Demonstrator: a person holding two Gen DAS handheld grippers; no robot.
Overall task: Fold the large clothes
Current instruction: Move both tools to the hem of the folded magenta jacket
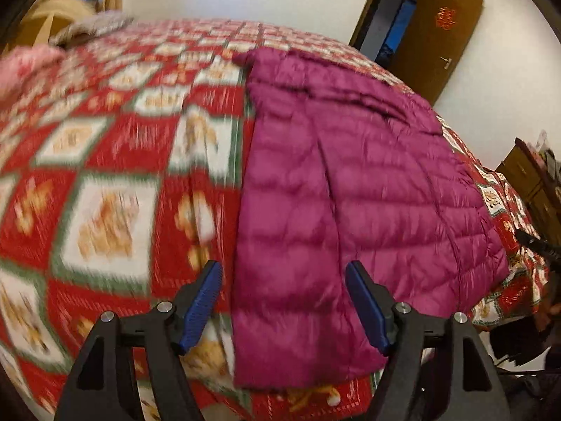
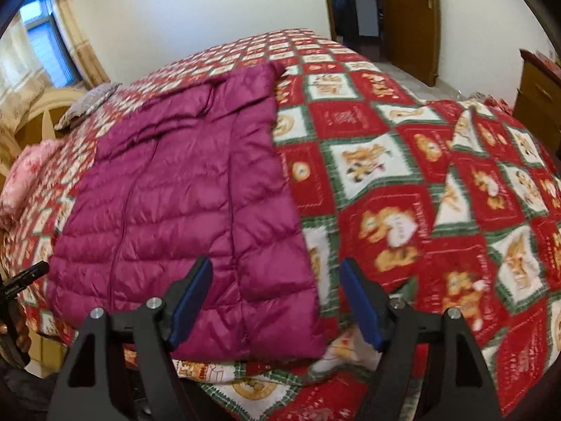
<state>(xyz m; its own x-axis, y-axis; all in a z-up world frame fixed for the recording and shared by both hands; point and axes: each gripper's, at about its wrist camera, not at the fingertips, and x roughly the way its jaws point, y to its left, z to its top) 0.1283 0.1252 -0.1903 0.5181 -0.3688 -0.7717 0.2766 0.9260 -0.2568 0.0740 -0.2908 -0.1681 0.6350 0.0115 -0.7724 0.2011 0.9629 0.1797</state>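
Lying flat on a bed's red checked bear-print quilt [image 2: 385,161], the magenta puffer jacket [image 2: 182,189] sits under both spread, empty claws: left gripper [image 1: 284,301], right gripper [image 2: 277,298]; wooden door [image 2: 410,17] behind

A magenta quilted puffer jacket [image 1: 350,193] lies folded lengthwise on the bed.

Glossy quilted jacket [image 1: 350,193], fleecy blanket [image 1: 115,161]

Magenta puffer jacket [image 1: 350,193] flat on red patchwork quilt [image 1: 115,175]; left gripper [image 1: 283,280] fingers apart above jacket hem.
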